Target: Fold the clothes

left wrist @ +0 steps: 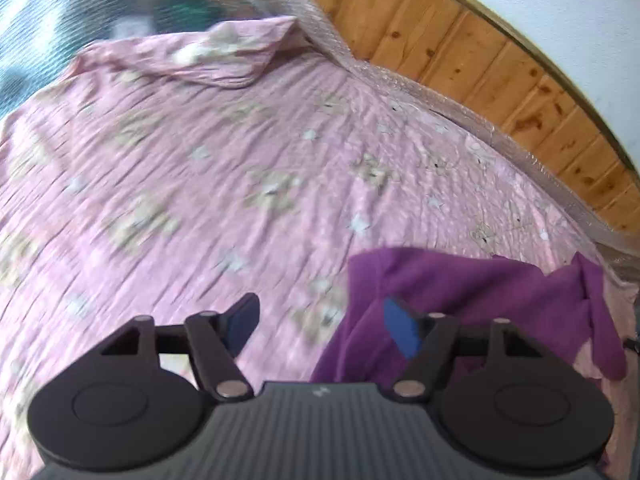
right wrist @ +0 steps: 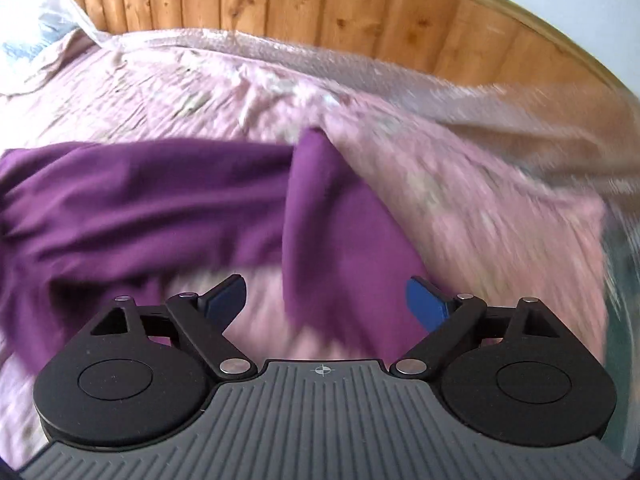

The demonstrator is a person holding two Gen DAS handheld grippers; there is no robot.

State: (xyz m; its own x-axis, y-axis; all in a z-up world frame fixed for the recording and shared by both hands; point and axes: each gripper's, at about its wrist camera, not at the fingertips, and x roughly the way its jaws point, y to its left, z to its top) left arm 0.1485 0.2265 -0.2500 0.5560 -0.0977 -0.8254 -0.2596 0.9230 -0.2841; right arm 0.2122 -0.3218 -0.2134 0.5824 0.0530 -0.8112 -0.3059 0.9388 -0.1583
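A purple garment (left wrist: 480,304) lies crumpled on the pink bed sheet (left wrist: 240,160), at the lower right in the left wrist view. My left gripper (left wrist: 322,324) is open above the sheet. Its right fingertip (left wrist: 400,328) shows over the garment's left edge, and only sheet and that edge lie between the jaws. In the right wrist view the purple garment (right wrist: 140,200) spreads across the left, with a long flap (right wrist: 332,240) running down toward me. My right gripper (right wrist: 326,300) stands wide open, the flap's end showing between its fingers with neither pad touching it.
The pink sheet has bear and star prints, and a pink pillow (left wrist: 224,56) lies at the far end. A wooden panelled board (right wrist: 320,8) runs along the bed's far side, with clear plastic wrap (right wrist: 280,48) along the mattress edge. A blue-green cover (left wrist: 48,20) sits beyond the pillow.
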